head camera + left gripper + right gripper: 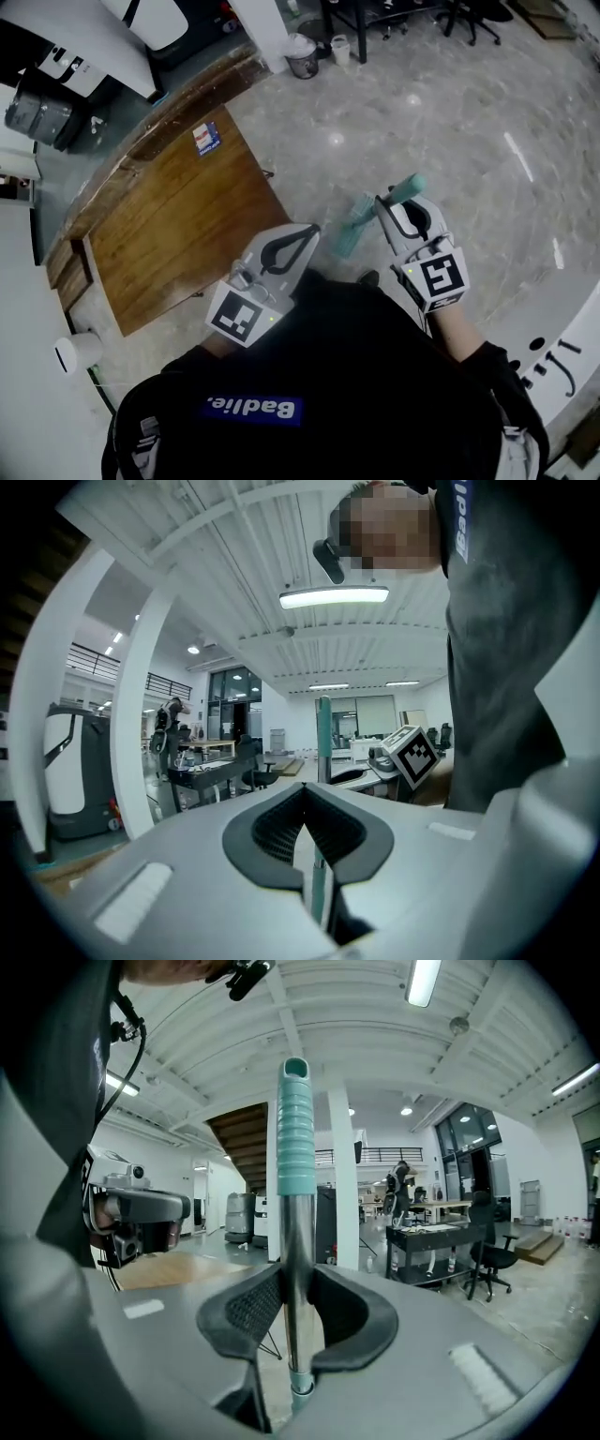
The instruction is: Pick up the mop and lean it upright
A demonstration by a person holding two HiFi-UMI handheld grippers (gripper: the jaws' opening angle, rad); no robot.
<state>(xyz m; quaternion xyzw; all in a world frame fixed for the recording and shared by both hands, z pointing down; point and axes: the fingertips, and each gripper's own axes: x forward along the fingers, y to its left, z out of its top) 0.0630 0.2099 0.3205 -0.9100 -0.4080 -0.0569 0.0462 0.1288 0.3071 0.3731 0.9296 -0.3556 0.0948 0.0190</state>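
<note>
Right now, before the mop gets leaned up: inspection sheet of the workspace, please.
Surface: marble floor, glossy with light glare; wooden platform on the left.
Job's things: mop held about upright, teal grip on top, mop head low near the floor.
Clutter: waste bin and office chairs, both far off.
Grippers: right gripper jaws closed on the mop's metal pole; left gripper jaws together, empty, with the pole beyond them.
Cables: thin black lead by the person's shirt.
Surroundings: open office hall with desks and a white column.
</note>
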